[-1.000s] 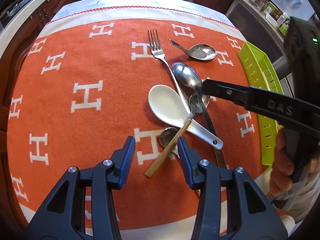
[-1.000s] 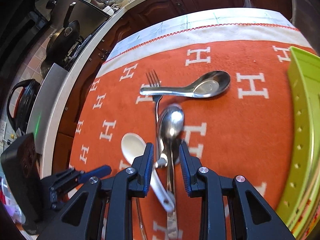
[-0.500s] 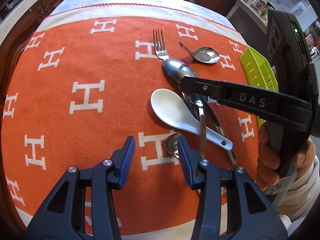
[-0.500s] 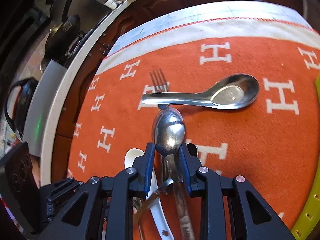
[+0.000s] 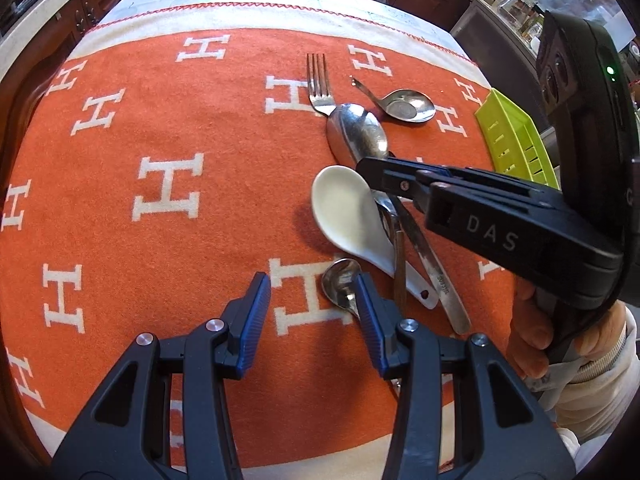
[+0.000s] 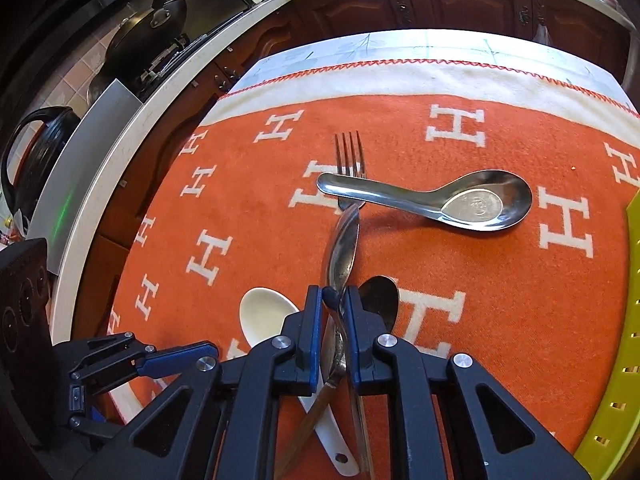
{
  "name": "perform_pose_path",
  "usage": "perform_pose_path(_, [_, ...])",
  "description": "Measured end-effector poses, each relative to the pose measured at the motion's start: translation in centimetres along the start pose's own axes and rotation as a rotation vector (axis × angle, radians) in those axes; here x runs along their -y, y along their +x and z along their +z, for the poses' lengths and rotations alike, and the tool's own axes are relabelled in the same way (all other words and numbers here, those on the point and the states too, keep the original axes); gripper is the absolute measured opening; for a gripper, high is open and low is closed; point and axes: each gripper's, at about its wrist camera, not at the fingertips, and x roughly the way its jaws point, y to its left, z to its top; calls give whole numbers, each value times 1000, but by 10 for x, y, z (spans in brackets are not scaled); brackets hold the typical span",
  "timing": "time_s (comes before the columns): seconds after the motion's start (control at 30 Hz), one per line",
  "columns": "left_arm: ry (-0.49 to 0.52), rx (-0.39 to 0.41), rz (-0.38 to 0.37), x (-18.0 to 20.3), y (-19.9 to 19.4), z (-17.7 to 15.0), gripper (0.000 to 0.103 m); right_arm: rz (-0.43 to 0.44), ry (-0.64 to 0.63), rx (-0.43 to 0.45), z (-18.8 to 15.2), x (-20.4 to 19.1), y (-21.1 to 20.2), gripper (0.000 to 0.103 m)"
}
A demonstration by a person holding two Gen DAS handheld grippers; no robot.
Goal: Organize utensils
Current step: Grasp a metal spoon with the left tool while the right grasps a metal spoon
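Observation:
A pile of utensils lies on the orange cloth. My right gripper (image 6: 333, 300) is shut on the neck of a large steel spoon (image 6: 342, 250), whose bowl is tilted on edge; the spoon also shows in the left wrist view (image 5: 356, 132), with the right gripper (image 5: 370, 170) over it. A white ceramic spoon (image 5: 346, 208), a wooden-handled spoon (image 5: 399, 272), a small steel spoon (image 5: 340, 282) and a fork (image 5: 319, 84) lie beside and under it. A steel soup spoon (image 6: 476, 202) lies across the fork (image 6: 350, 152). My left gripper (image 5: 312, 300) is open and empty just before the small spoon.
A lime-green slotted tray (image 5: 514, 136) stands at the right edge of the cloth; it also shows in the right wrist view (image 6: 624, 340). The orange cloth (image 5: 168, 120) with white H marks covers the table. Dark cabinets and a counter with pots (image 6: 148, 36) lie beyond.
My right gripper has closed on the large spoon's neck, and the spoon's bowl has turned on edge. The left gripper has barely moved.

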Motion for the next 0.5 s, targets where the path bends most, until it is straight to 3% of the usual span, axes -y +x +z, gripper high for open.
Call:
perform_pose_path(0.2, [28,20,-6,10,-11,-2,40,27,-13,52,-9,1,-23,2])
perform_pose_path(0.5, [90,50,-17,34,-17,4,40,77,54,153,-35,27,-82,2])
